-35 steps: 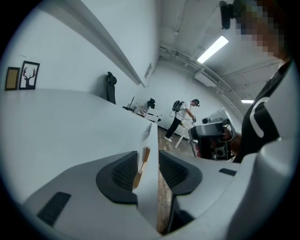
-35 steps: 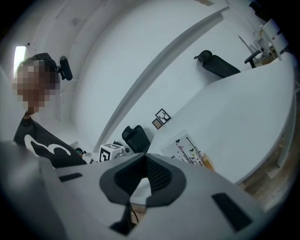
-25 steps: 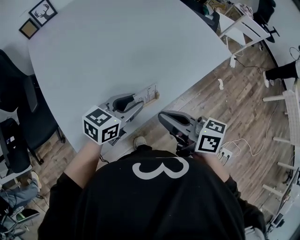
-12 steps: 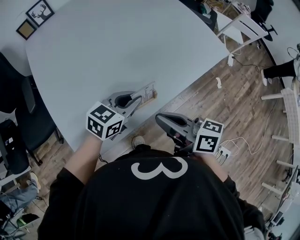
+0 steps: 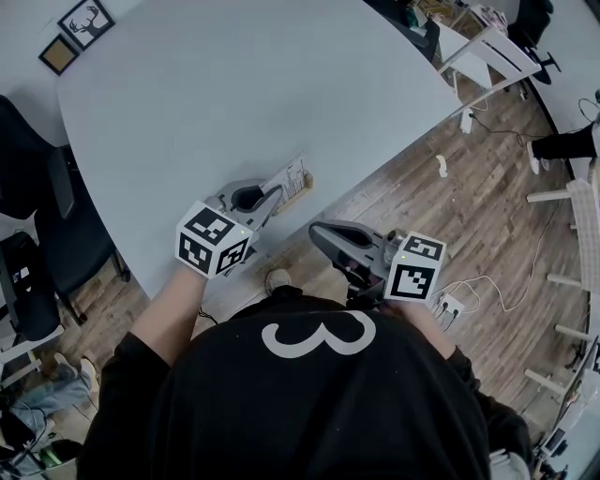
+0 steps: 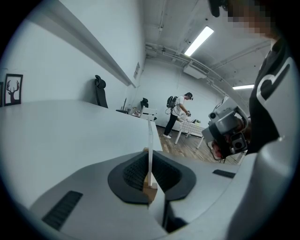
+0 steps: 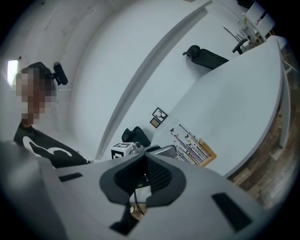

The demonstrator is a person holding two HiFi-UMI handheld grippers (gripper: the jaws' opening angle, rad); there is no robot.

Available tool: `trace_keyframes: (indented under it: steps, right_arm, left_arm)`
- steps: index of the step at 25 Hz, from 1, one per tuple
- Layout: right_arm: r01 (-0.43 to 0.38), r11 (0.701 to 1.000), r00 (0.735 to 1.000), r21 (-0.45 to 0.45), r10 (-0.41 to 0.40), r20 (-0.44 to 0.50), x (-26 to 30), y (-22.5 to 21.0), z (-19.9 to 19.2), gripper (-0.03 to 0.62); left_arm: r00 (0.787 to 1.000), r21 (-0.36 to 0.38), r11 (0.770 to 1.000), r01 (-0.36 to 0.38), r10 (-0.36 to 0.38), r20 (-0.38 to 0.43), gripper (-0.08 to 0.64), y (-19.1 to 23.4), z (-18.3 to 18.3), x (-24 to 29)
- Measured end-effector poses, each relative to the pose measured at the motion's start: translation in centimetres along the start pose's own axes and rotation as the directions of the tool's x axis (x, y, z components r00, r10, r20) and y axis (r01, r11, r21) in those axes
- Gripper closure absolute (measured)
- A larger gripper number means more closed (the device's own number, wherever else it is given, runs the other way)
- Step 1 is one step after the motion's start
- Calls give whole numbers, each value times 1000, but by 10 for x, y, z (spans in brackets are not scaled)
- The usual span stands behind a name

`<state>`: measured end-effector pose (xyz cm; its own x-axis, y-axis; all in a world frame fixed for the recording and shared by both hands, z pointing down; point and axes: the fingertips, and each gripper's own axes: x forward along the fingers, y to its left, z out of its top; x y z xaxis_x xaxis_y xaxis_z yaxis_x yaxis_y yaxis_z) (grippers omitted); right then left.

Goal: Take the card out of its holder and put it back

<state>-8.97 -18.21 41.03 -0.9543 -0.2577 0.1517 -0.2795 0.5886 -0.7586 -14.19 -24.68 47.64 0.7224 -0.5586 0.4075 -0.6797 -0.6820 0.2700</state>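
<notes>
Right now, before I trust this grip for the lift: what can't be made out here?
Print on the card: too small in the head view, edge-on in the left gripper view.
Slot of the holder: head view, partly covered by the left tool, whose jaws have just been closing with the card between them.
Its base: left gripper view, mostly behind the pads.

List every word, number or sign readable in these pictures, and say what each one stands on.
"3": a large white figure on the person's black shirt, possibly a logo.
Print on the card: coloured lines and small marks, too small to read.
Patterns on the marker cubes: black-and-white squares, no letters.
The framed picture: an antlered head, no words.
</notes>
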Motion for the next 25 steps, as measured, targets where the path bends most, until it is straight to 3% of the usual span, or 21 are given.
trace_keyframes:
  steps: [12, 25]
  right_arm:
    - [-3, 1000, 1000, -10, 3, 3, -20, 2, 2, 581]
    - [-36, 999, 999, -14, 36, -15, -50, 12, -6, 581]
  left_arm:
    - [999, 42, 999, -30, 29, 28, 534, -4, 16, -8]
    - [983, 56, 986, -158, 152, 103, 534, -12, 53, -33]
